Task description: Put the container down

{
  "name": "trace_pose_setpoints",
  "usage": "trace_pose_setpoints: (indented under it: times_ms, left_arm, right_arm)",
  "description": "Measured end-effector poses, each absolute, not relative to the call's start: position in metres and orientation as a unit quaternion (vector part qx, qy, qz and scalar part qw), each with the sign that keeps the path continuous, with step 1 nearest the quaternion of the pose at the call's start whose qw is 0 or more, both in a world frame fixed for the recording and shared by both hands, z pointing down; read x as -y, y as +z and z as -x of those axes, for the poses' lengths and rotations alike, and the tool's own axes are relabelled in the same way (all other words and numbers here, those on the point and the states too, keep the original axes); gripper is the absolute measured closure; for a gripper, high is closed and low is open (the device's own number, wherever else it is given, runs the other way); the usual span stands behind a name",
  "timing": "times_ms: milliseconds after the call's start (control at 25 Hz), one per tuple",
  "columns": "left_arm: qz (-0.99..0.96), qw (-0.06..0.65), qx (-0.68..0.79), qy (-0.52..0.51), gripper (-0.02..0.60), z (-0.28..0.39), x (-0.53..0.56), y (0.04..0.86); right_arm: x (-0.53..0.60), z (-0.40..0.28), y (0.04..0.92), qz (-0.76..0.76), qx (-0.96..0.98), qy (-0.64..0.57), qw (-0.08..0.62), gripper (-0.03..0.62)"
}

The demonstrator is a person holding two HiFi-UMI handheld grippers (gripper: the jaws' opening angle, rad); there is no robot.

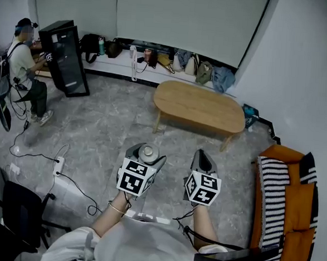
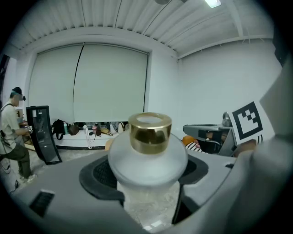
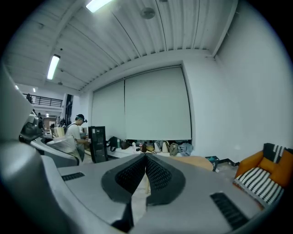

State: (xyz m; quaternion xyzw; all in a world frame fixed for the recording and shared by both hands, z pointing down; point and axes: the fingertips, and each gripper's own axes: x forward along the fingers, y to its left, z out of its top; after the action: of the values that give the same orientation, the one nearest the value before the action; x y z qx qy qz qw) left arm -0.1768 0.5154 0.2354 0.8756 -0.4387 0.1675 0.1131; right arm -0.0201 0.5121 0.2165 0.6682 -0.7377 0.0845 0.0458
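Observation:
My left gripper point(image 1: 146, 155) is shut on a frosted white container point(image 2: 147, 160) with a gold cap point(image 2: 150, 131); its black pads press on both sides of the round body. In the head view the container point(image 1: 148, 152) is held upright in the air above the floor, short of the wooden table point(image 1: 200, 106). My right gripper point(image 1: 204, 159) hovers beside it to the right, jaws shut and empty, the pads point(image 3: 158, 172) touching at the tips.
An oval wooden coffee table stands ahead. An orange sofa with a striped cushion point(image 1: 281, 208) is at the right. A person point(image 1: 25, 67) stands by a black cabinet point(image 1: 65, 57) at far left. Bags point(image 1: 179, 61) line the far wall; cables point(image 1: 60, 167) lie on the floor.

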Motion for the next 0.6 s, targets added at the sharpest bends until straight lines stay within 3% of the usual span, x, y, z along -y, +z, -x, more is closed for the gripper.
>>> trace_pose_setpoints:
  times_ms: [600]
  left_arm:
    - [-0.877,0.12,0.433,0.172,0.241,0.185,-0.471,0.248]
  right_arm:
    - [-0.481,0.005,0.239,-0.694,0.709,0.116,0.049,0.571]
